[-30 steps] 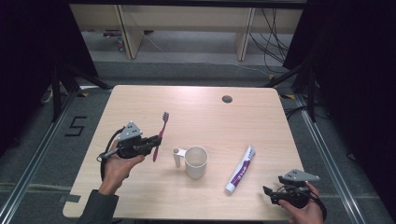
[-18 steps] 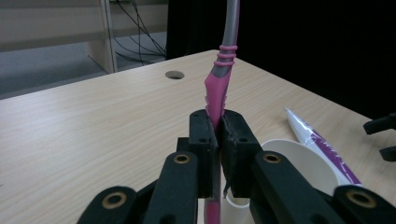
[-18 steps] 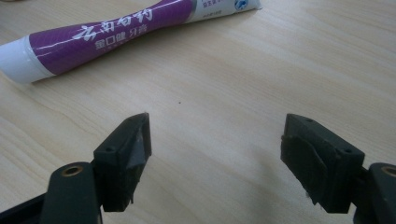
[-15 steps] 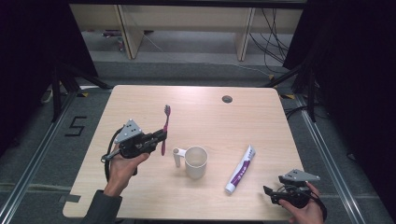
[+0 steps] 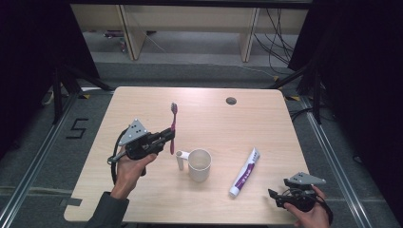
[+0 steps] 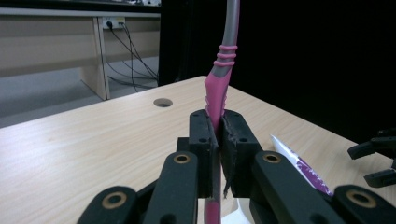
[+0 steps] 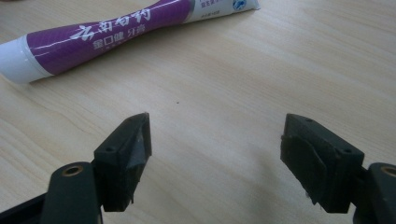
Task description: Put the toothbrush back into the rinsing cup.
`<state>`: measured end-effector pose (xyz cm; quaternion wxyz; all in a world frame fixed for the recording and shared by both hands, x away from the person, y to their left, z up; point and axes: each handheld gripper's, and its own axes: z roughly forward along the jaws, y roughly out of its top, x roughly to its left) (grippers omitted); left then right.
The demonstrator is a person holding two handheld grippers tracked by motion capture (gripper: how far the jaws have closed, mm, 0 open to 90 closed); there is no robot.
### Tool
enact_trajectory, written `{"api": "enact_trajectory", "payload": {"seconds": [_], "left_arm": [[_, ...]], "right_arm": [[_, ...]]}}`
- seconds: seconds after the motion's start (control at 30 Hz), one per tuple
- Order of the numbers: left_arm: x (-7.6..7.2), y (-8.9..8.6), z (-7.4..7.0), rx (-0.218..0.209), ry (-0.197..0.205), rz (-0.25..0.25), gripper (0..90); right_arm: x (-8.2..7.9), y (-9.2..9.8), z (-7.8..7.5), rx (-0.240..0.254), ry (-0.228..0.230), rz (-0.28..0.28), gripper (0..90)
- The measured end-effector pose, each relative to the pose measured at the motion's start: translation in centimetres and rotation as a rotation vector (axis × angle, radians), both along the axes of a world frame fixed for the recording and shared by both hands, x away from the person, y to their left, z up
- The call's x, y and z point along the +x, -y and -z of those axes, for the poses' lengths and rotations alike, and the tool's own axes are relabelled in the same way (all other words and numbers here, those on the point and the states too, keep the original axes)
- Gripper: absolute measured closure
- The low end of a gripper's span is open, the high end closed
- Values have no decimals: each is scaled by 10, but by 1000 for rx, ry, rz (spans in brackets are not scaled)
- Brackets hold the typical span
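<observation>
toothbrush (image 5: 173, 128) higher now, seemingly above mug (image 5: 199, 164)

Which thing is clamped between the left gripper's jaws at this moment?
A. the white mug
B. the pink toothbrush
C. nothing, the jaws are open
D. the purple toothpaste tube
B. In the left gripper view the left gripper has its jaws closed on the handle of the pink toothbrush, which stands up above the table; the toothpaste tube and the mug rest on the tabletop.
</observation>
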<state>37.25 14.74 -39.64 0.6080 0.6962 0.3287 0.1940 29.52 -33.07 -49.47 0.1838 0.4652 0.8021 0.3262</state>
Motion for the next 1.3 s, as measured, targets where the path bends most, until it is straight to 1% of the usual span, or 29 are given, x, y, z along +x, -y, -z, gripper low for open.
{"api": "enact_trajectory", "payload": {"seconds": [0.07,0.13,0.17,0.2,0.23,0.27,0.3,0.33,0.37,0.4,0.43,0.47,0.5,0.57,0.6,0.63,0.67,0.7,0.77,0.83,1.0,1.2,1.23,1.27,1.3], "left_arm": [[0,2,0,-9,0,10,830],[0,5,1,-8,1,9,829],[2,6,1,-11,1,13,829],[2,7,1,-19,0,10,829],[4,7,2,-18,3,10,829],[4,9,2,-16,-1,13,829],[5,10,3,-14,1,17,829],[6,12,4,-10,2,15,829],[7,13,6,-6,0,20,829],[7,14,7,-9,-2,17,829],[7,14,7,-9,-2,17,829],[8,15,10,-2,-8,15,829],[9,15,12,0,-8,13,829],[9,15,13,1,-10,15,829],[9,16,15,-3,-16,15,829],[10,17,17,3,-21,20,829],[10,18,18,4,-23,18,829],[11,18,19,6,-21,22,828],[10,17,20,8,-23,18,828],[11,18,24,19,-28,17,828],[11,18,30,19,-43,15,828],[10,19,37,38,-56,19,827],[9,19,37,40,-55,20,827],[9,19,38,31,-54,25,827],[8,18,38,38,-58,21,827]], "right_arm": [[0,1,0,-7,-3,-1,253],[0,1,-1,-6,-4,1,254],[0,0,0,1,-2,-2,254],[0,0,0,1,-2,-2,254],[0,1,0,-5,-2,-4,254],[0,1,1,-13,13,-9,254],[0,-1,1,17,-4,3,254],[-2,-2,0,30,-24,19,254],[-2,-2,0,28,-27,22,254],[-1,0,0,-4,-10,4,254],[0,0,0,2,-5,1,254],[0,0,0,2,0,-1,254],[1,1,1,-13,20,-13,254],[1,1,1,-10,19,-13,254],[-1,0,0,7,-11,1,254],[0,0,0,3,-2,-3,254],[1,1,1,0,16,-21,254],[0,0,0,13,-3,-14,254],[0,0,0,12,-2,-16,254],[1,1,1,-2,13,-29,254],[1,1,1,0,12,-29,254],[1,1,1,0,12,-32,254],[-1,-1,1,22,-12,-13,254],[-1,-1,1,21,-13,-13,254],[1,1,1,0,11,-31,254]]}}
